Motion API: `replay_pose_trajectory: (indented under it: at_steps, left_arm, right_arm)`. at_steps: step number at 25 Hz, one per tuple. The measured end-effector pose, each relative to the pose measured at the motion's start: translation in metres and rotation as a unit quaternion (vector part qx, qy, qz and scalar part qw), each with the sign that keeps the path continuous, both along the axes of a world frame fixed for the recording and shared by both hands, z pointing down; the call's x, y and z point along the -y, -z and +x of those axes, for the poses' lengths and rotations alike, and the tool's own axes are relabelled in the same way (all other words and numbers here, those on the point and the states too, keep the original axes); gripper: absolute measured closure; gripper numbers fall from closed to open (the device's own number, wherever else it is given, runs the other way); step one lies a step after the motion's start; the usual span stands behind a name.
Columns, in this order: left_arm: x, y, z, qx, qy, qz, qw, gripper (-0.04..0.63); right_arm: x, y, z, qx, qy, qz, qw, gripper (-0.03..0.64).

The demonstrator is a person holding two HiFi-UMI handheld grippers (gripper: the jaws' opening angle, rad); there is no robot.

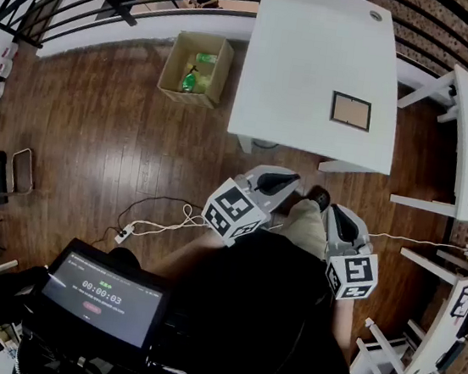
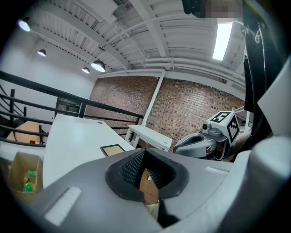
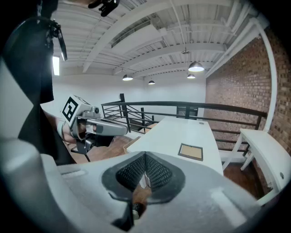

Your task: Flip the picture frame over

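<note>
We hold the left gripper (image 1: 276, 181) and right gripper (image 1: 340, 219) both closed and empty, well short of the frame (image 1: 351, 111), which lies flat near the table (image 1: 311, 55) edge; we judge it light, stiff, perhaps glazed, best pinched at one rim.

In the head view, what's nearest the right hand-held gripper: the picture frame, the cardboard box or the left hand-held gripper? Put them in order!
1. Left hand-held gripper, just beside it.
2. Picture frame, ahead on the white table.
3. Cardboard box, far to the left.
</note>
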State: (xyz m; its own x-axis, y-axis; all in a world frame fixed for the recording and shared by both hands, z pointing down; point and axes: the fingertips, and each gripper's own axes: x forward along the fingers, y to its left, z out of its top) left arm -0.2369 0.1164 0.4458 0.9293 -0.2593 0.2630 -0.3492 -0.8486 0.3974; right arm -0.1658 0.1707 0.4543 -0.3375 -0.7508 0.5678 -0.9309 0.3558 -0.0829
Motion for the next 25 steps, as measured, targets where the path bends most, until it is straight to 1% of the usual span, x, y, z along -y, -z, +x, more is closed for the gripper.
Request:
replay_pose_trajectory:
  at_steps: [4, 7, 10, 15, 18, 22, 25]
  left_arm:
    - [0.013, -0.007, -0.009, 0.003, 0.015, -0.015, 0.9998, 0.581]
    - [0.019, -0.011, -0.013, 0.007, 0.028, -0.022, 0.9993, 0.58]
    - [0.025, -0.014, -0.004, 0.009, 0.045, -0.027, 0.9986, 0.58]
    - [0.035, -0.016, 0.036, 0.015, 0.049, -0.027, 0.9983, 0.581]
    - [0.044, -0.015, 0.064, 0.024, 0.051, -0.025, 0.9981, 0.581]
    - [0.068, -0.026, 0.096, 0.063, 0.078, -0.008, 0.995, 0.58]
    - [0.083, -0.031, 0.121, 0.083, 0.096, -0.006, 0.9919, 0.58]
  right_arm:
    - [0.013, -0.005, -0.001, 0.002, 0.006, -0.002, 1.0, 0.624]
    - [0.021, -0.005, -0.005, 0.005, 0.022, 0.0, 1.0, 0.624]
    - [0.027, -0.007, 0.007, 0.007, 0.034, 0.002, 0.999, 0.624]
    - [0.038, -0.013, 0.052, 0.019, 0.026, 0.001, 0.999, 0.624]
    - [0.048, -0.017, 0.083, 0.025, 0.031, -0.004, 0.999, 0.624]
    - [0.071, -0.019, 0.135, 0.04, 0.035, -0.006, 0.999, 0.624]
    - [0.084, -0.02, 0.174, 0.052, 0.038, -0.005, 0.998, 0.624]
